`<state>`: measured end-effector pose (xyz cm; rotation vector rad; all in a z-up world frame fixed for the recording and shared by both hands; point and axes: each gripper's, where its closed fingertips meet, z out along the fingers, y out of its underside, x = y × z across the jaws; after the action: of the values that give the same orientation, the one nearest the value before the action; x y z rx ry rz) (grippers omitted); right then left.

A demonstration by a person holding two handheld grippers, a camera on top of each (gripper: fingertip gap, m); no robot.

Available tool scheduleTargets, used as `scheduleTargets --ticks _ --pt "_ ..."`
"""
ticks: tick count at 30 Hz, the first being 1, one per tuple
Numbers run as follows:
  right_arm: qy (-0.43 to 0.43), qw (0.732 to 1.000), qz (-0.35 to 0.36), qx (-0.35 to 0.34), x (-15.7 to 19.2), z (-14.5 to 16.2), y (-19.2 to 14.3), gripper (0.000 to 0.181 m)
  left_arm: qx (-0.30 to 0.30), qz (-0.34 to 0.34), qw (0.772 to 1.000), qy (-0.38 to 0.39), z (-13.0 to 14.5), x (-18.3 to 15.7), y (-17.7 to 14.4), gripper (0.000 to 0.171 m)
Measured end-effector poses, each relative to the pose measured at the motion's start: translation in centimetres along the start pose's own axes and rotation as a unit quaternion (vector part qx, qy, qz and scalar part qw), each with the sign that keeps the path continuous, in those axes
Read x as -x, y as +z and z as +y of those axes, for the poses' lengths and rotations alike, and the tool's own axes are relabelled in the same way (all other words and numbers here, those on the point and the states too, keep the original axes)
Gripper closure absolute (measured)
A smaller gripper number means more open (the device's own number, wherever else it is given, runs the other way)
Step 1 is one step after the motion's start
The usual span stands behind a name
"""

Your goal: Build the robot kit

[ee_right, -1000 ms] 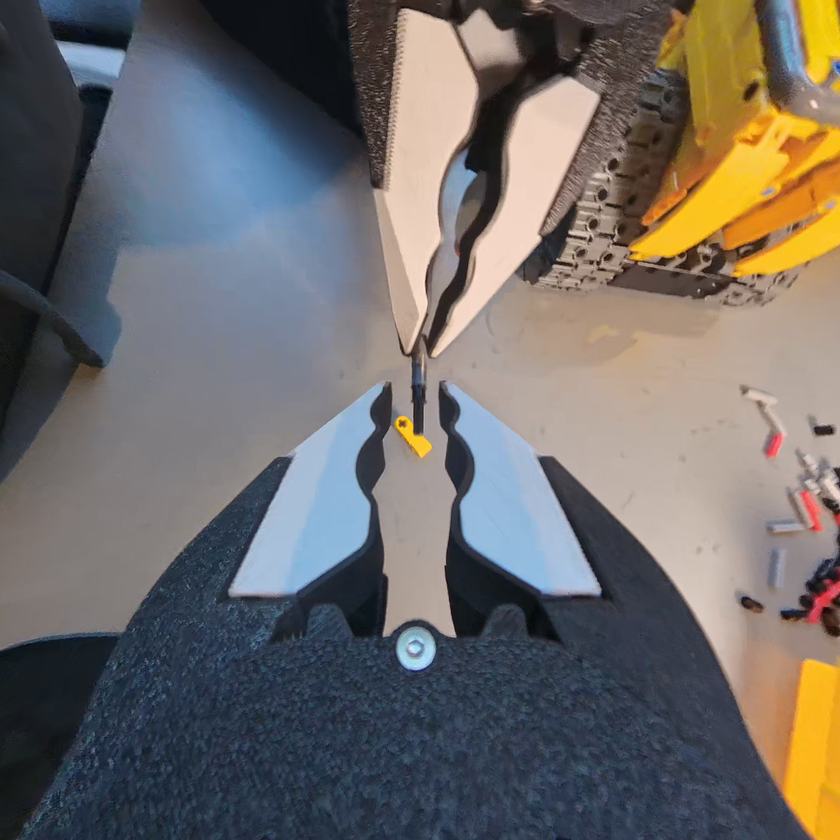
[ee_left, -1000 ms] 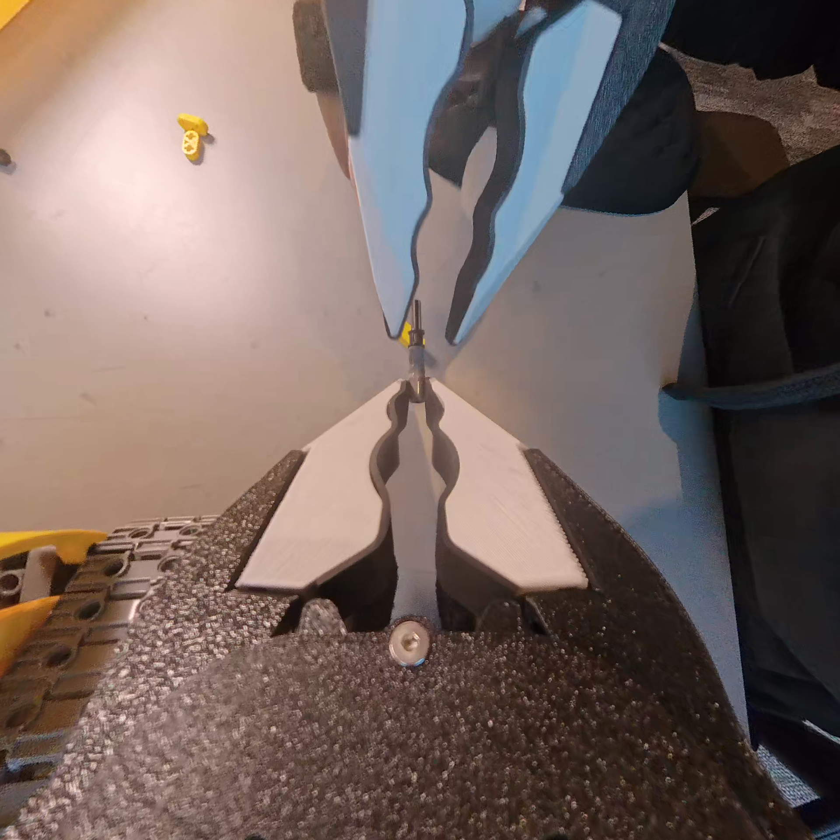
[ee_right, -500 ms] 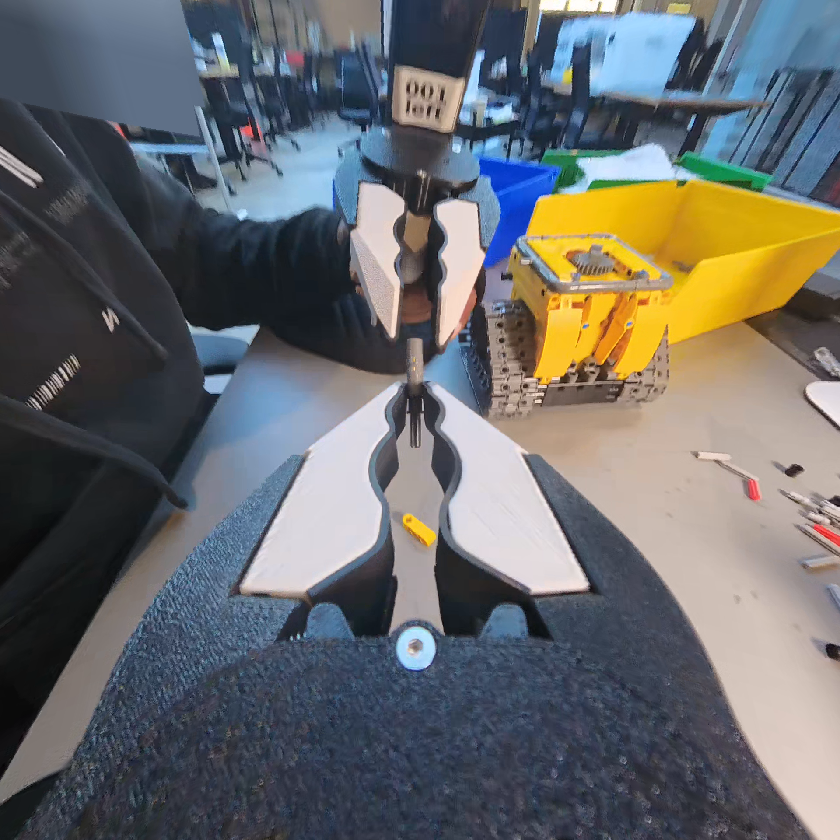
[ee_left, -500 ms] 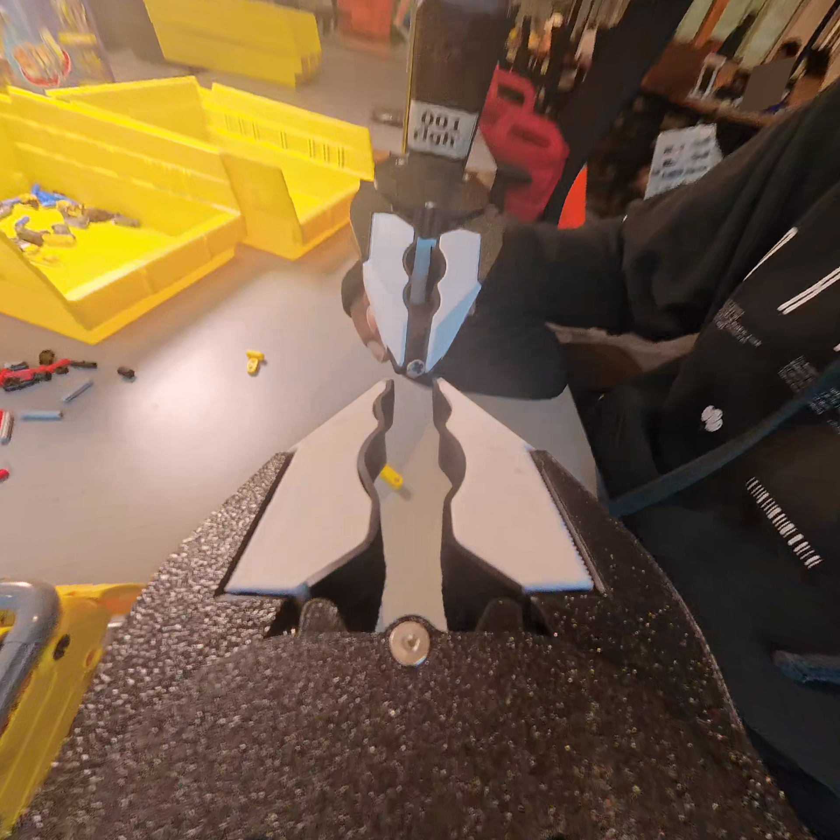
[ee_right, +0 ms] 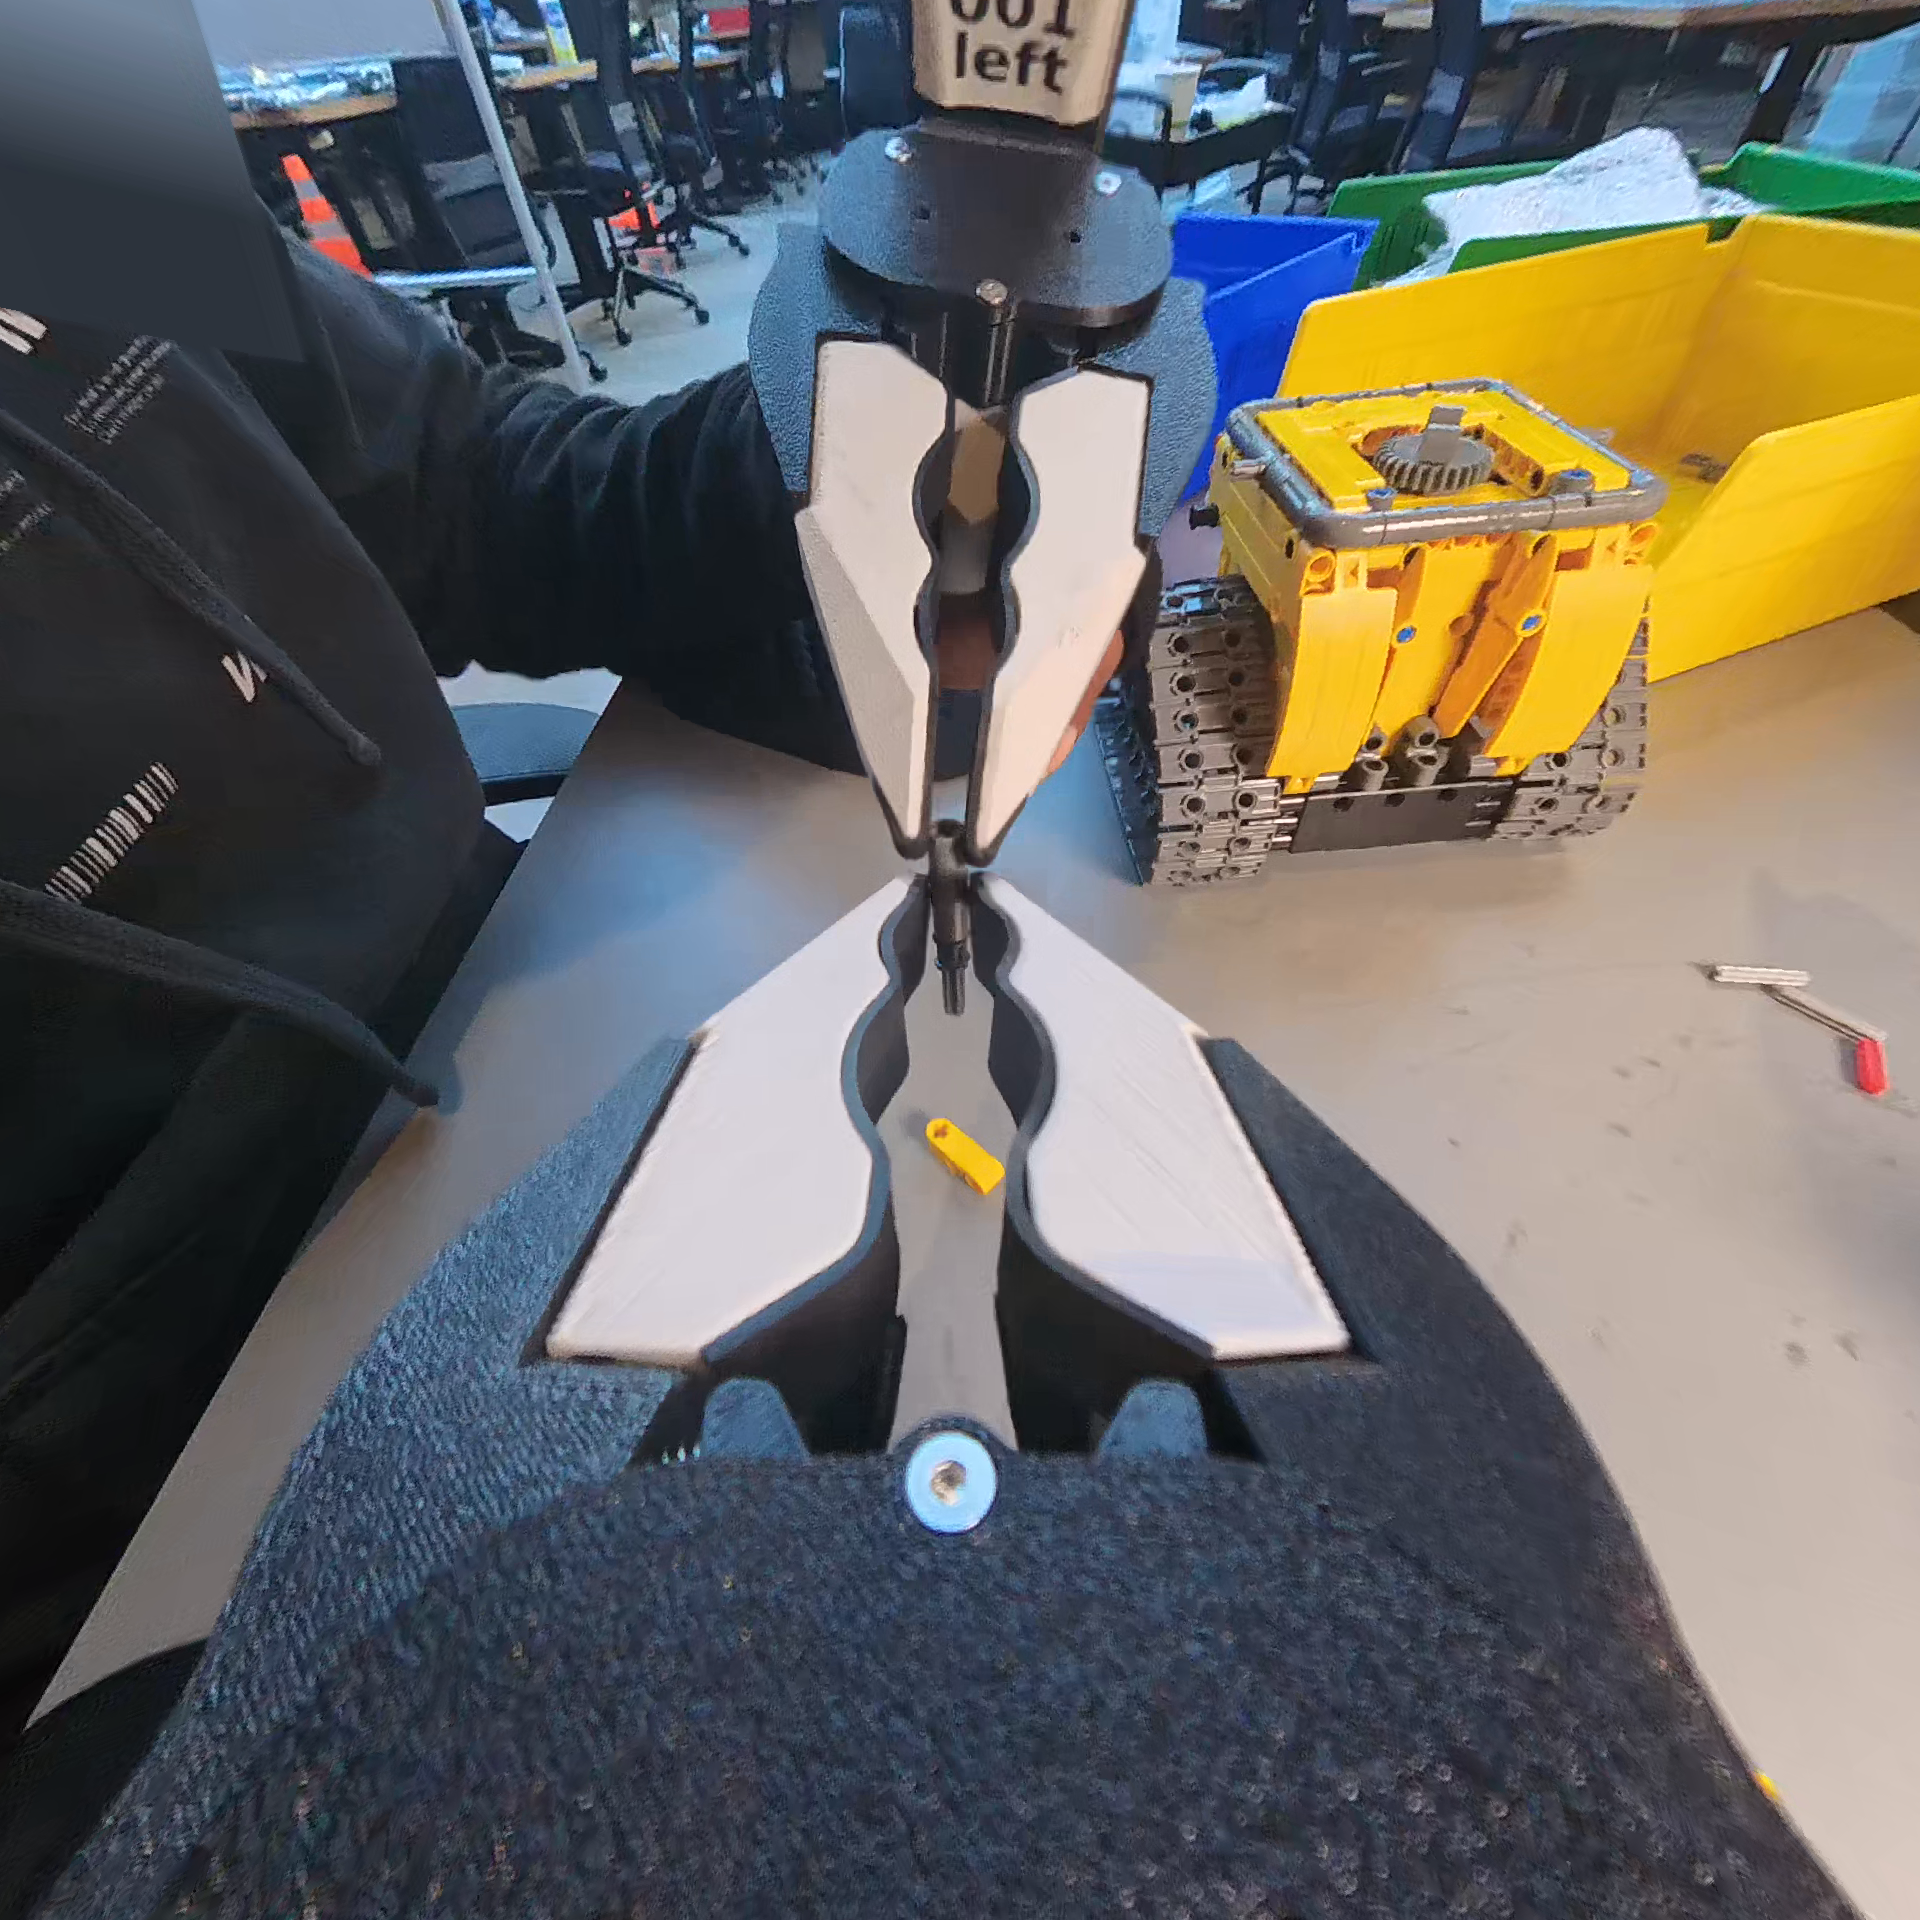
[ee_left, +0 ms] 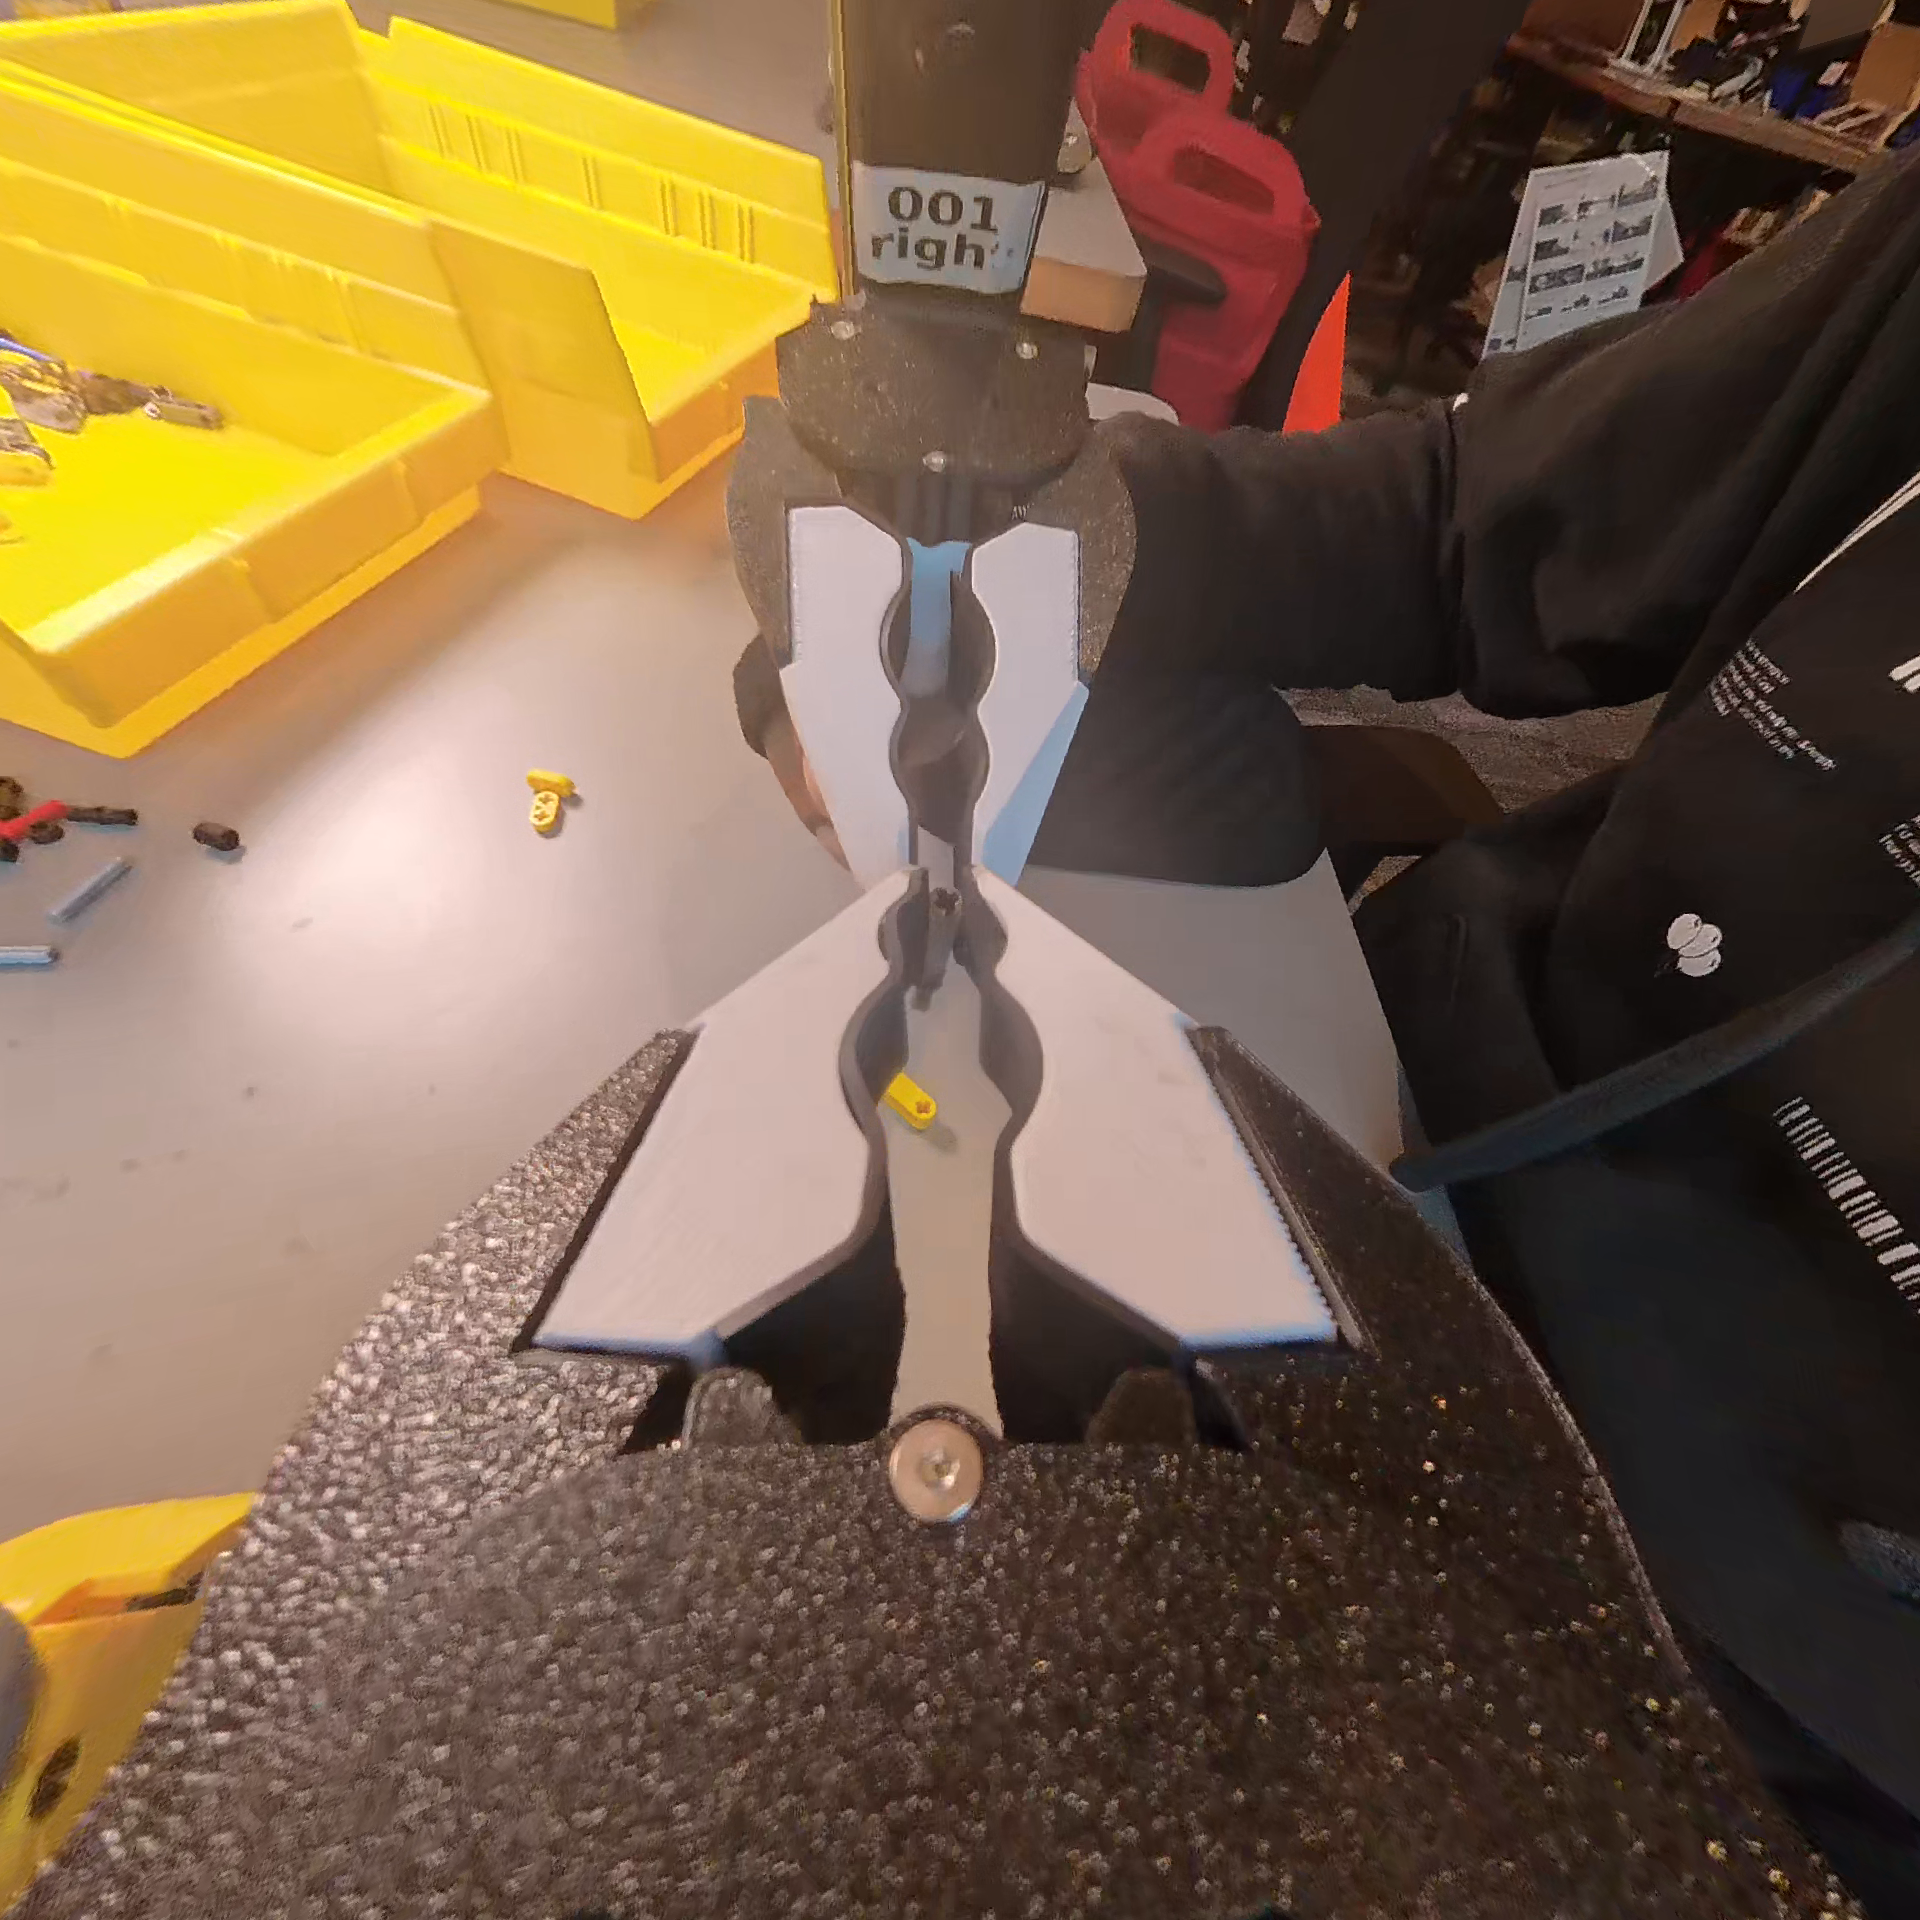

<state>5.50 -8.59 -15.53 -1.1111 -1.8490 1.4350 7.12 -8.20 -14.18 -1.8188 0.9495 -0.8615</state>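
As the two tools met tip to tip above the grey surface [ee_right: 1455, 1039], the left gripper [ee_left: 940, 891] and the right gripper [ee_right: 951, 885] were each narrowed onto opposite ends of a small black pin [ee_right: 950, 951]. A yellow piece [ee_right: 964, 1153] lay directly beneath them, a yellow tracked model [ee_right: 1434, 623] close by.

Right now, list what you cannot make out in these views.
Black pin: its far end, right wrist view, buried between the left gripper fingertips.
Tracked yellow model: its left edge, same view, behind that gripper.
Parts in yellow bin: left wrist view, too small, edge-cut.
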Motion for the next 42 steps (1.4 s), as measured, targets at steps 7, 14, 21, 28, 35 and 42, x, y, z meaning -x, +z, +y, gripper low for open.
scheduleTargets --ticks 7,14,21,28,35,42 --pt "0.006 0.999 -0.02 0.043 -0.5 1.4 0.2 0.174 0.015 0.004 0.999 -0.041 1.1 0.8 0.8 0.167" --pt "-0.003 0.994 -0.08 0.078 0.3 3.1 0.8 0.174 0.042 0.014 0.998 -0.044 2.7 0.4 1.3 0.166" --pt "-0.019 0.984 -0.126 0.122 0.5 4.8 1.5 0.174 0.097 -0.003 0.995 -0.018 4.5 0.3 1.7 0.167" --pt "-0.032 0.977 -0.146 0.15 0.8 5.7 1.9 0.174 0.104 -0.028 0.994 -0.016 4.5 0.4 2.0 0.171" --pt "-0.045 0.979 -0.151 0.126 0.8 4.4 1.9 0.174 0.085 -0.034 0.996 0.007 3.6 0.1 1.4 0.171" --pt "-0.028 0.983 -0.165 0.08 1.3 3.2 1.5 0.174 0.039 0.018 0.999 -0.009 3.4 -0.8 0.2 0.166"
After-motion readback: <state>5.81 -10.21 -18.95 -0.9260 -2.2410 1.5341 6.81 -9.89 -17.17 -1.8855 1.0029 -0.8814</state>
